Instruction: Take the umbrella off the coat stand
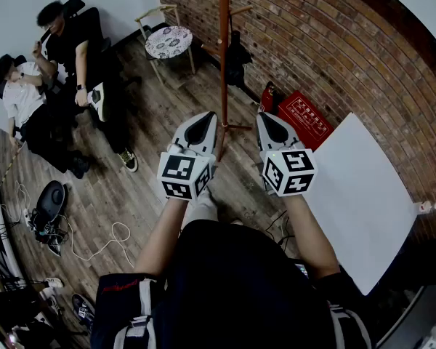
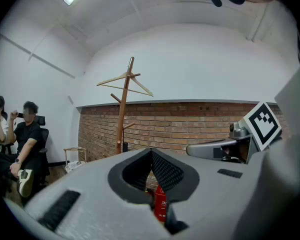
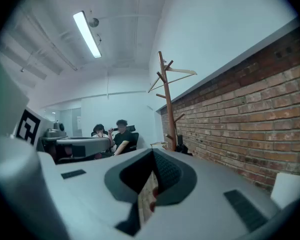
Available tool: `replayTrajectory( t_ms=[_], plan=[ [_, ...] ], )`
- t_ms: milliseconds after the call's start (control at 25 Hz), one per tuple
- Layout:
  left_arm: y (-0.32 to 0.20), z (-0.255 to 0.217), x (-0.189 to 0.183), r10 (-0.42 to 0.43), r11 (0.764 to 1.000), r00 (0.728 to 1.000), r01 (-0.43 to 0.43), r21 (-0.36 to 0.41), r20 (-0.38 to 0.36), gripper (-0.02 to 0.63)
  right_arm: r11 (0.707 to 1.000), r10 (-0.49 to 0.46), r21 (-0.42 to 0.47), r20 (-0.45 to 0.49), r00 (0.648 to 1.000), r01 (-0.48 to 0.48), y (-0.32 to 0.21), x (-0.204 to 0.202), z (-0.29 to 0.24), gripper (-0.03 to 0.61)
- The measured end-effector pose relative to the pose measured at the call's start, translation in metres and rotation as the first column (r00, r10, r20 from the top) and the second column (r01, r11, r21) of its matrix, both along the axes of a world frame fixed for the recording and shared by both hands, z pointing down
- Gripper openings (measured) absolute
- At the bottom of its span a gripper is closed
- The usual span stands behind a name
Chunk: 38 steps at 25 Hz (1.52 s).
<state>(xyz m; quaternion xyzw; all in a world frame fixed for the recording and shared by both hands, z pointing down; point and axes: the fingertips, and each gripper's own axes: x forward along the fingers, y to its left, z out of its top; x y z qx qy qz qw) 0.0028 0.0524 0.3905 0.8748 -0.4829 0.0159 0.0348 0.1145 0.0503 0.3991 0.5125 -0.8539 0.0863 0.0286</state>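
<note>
Both tools are held out about level, side by side, aimed at the coat stand [image 1: 224,57]. Reads as an approach, no reach yet; the stand is well apart from both. Left hand-held gripper [image 1: 205,121]: jaws closed to a narrow slit, nothing between them. Right hand-held gripper [image 1: 267,121]: jaws fully together, empty. Probably closed because no grasp is due until they get nearer; one must open before the grab.

Umbrella [image 1: 237,60]: black, folded, hangs from a low peg of the stand, close against the pole on the brick wall [image 1: 327,42] side. It hangs by its upper end, so its own weight keeps it straight. Long axis looks roughly vertical, along the pole, free end toward the floor. Which end is the handle is too small to tell. Red box [image 1: 303,118] is on the floor near the stand's base. Two seated people are far left, clear of the stand.
</note>
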Motion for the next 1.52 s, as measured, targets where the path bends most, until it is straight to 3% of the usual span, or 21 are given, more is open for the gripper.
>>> replayTrajectory(
  t_ms=[280, 720, 1520],
  plan=[
    [-0.004, -0.001, -0.006, -0.008, 1.0, 1.0, 0.008, -0.001, -0.008, 0.018, 0.999, -0.03, 0.015, 0.009, 1.0, 0.029, -0.002, -0.009, -0.002, 0.028],
    [-0.037, -0.003, -0.016, -0.004, 1.0, 0.998, 0.003, -0.02, -0.057, 0.018, 1.0, 0.011, -0.002, 0.027, 1.0, -0.011, -0.031, -0.012, 0.002, 0.028],
    [-0.141, 0.008, -0.035, 0.051, 0.997, 0.997, -0.054, -0.059, -0.05, 0.018, 0.997, 0.066, -0.03, 0.026, 0.997, -0.065, -0.133, -0.034, 0.01, 0.028]
  ],
)
